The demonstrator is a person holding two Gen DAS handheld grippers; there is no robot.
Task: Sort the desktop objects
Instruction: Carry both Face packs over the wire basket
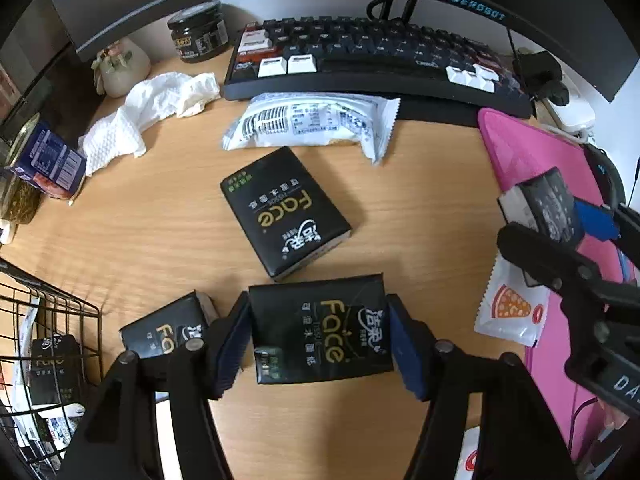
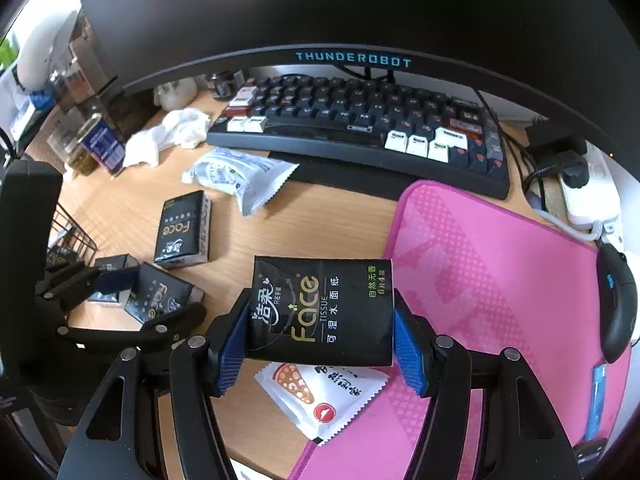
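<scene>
On the wooden desk (image 1: 140,220) the left gripper (image 1: 320,340) is clamping a black tissue pack (image 1: 320,332); right gripper (image 2: 320,320) is clamping another pack (image 2: 324,308), lifted. Sorting step; next likely calls for carrying both to the wire basket (image 1: 48,320).

Bare desk (image 1: 420,208) between tissue pack (image 1: 286,212) and pink mat (image 1: 532,152)

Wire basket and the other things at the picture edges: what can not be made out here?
Wire basket: left wrist view, contents cut off by the frame edge and hidden by wires.
Pizza snack packet: right wrist view, top covered by the held tissue pack.
Dark jar: left wrist view, label too small to read.
</scene>
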